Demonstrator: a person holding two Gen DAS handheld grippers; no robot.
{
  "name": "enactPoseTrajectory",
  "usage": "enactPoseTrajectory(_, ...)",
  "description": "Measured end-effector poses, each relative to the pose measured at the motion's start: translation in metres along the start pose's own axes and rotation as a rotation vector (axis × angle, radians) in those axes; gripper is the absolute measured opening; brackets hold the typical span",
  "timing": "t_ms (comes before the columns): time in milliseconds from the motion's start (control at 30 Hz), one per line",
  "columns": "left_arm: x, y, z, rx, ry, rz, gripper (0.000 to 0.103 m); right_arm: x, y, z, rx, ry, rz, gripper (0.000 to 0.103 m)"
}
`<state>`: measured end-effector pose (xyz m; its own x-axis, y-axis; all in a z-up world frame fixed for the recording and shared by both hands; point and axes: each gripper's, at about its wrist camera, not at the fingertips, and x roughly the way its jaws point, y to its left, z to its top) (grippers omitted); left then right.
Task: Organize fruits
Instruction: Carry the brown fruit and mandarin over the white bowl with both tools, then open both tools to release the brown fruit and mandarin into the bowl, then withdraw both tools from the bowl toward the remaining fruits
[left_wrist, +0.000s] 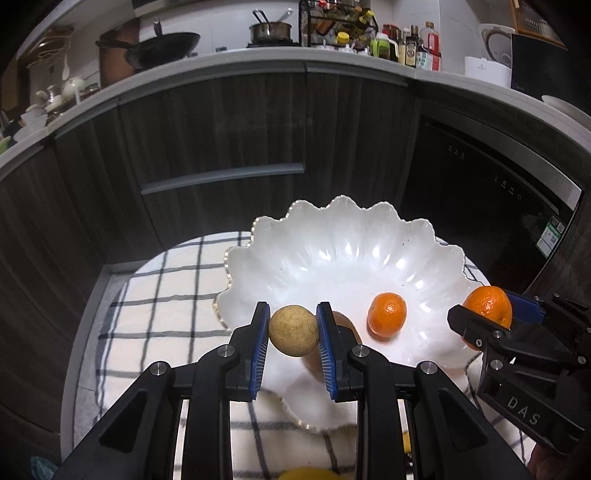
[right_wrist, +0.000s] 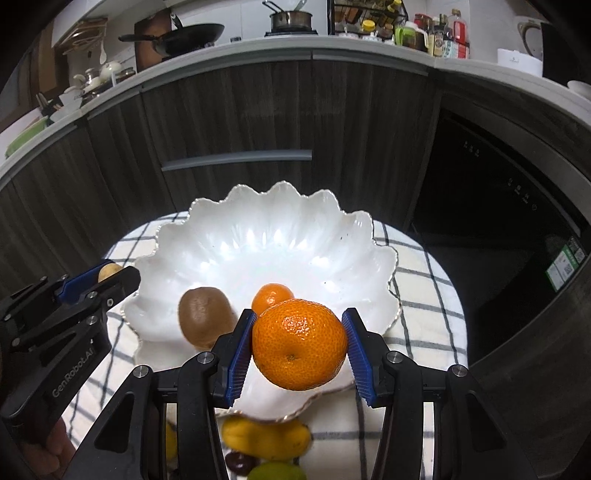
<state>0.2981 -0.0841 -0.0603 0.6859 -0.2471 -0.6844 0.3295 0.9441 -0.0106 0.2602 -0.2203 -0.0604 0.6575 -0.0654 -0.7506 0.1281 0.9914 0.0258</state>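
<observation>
Gripping a small round tan fruit (left_wrist: 293, 330), the left gripper (left_wrist: 293, 332) has both blue pads pressed against its sides, above the near rim of the white scalloped bowl (left_wrist: 343, 229). Right gripper (right_wrist: 299, 345) likewise clamped on a large mandarin (right_wrist: 300, 345), pads touching it left and right, held over the bowl's near edge.

Bowl sits on a checked cloth (left_wrist: 162, 314), white with dark grid lines. Inside the bowl: a brown kiwi (right_wrist: 201, 315) on the left side and a smaller mandarin (right_wrist: 271, 297) just right of it, partly hidden behind the held one in the right wrist view. In the left wrist view the kiwi is mostly covered by the gripper finger.

Each gripper shows in the other's view: the right one at the bowl's right rim with its orange fruit, the left one at the bowl's left rim with the tan fruit barely visible between the pads.

On the cloth near the bowl's front edge, blurred: a yellow fruit (right_wrist: 266, 437), something dark purple (right_wrist: 240, 461), a green fruit (right_wrist: 275, 472).

Behind: dark wood-grain cabinet fronts (left_wrist: 221, 122), grey counter with a wok (left_wrist: 166, 46), a saucepan (left_wrist: 269, 31), bottles (left_wrist: 410, 48).
</observation>
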Motion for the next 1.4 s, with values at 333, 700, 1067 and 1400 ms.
enactPoseTrajectory(333,0.039,0.0,-0.005,-0.006,0.067,-0.017,0.026,0.035,0.0,0.002,-0.023,0.058,0.018,0.049)
enactPoseTrajectory(700,0.041,0.004,-0.004,-0.028,0.081,-0.005,0.06,0.044,-0.003,0.004,-0.025,0.085,0.006,0.05)
enactPoseTrajectory(1067,0.017,0.013,0.001,-0.052,0.042,0.039,0.084,0.011,0.005,0.015,-0.062,-0.021,-0.08,0.083)
enactPoseTrajectory(1400,-0.02,0.012,0.001,-0.042,-0.016,0.086,0.087,-0.016,0.001,0.01,-0.035,-0.038,-0.091,0.083)
